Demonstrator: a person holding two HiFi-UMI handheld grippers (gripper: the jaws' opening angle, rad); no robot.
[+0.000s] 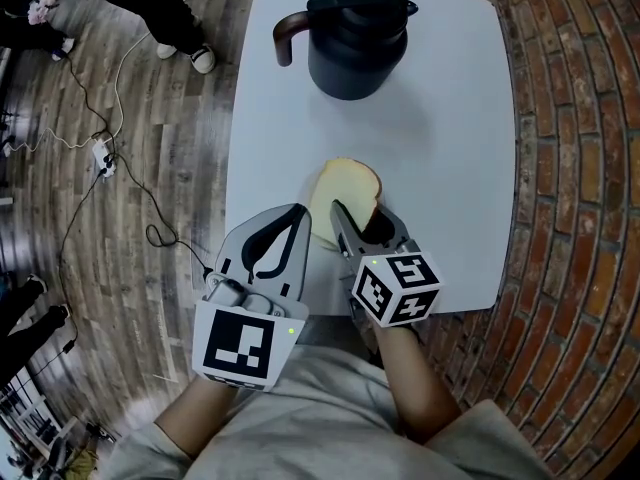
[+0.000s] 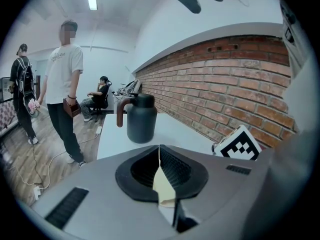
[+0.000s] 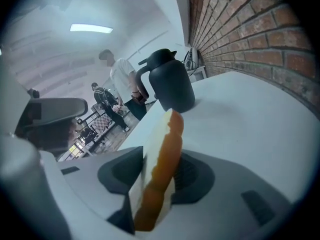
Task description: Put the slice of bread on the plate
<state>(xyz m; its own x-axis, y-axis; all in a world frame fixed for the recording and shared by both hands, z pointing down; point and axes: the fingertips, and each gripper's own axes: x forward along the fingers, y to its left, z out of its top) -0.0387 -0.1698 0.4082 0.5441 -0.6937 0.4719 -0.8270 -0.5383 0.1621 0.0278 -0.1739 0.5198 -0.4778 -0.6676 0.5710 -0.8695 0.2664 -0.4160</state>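
1. Nearest, at six o'clock in the head view, the person's pale grey shirt [image 1: 300, 418] filled the bottom edge. Just beyond it were the two black-and-white marker cubes of the tools.
2. The left tongs [image 1: 300, 211], at eleven o'clock, were clenched, tips meeting with nothing pinched between them. They sat over the near edge of the white rounded-corner counter [image 1: 450, 118]; whether they touched it could not be told.
3. The right tongs [image 1: 360, 213], just beside them at one o'clock, were grasping the pale slice of bread with a golden-brown crust [image 1: 345, 183]. In the right gripper view the slice stood on edge between the pads, both against it. It reached past the tips toward twelve o'clock, over the near middle of the counter.
4. Farther at twelve o'clock, well apart from the slice, a dark grey lidded jug [image 1: 355, 43] stood upright, its brown handle pointing to nine o'clock.
5. A red brick wall [image 1: 570, 168] ran along three o'clock. The grey wood-plank floor [image 1: 170, 198] lay at nine o'clock, with a bystander's legs [image 1: 150, 3] farthest, at eleven o'clock.
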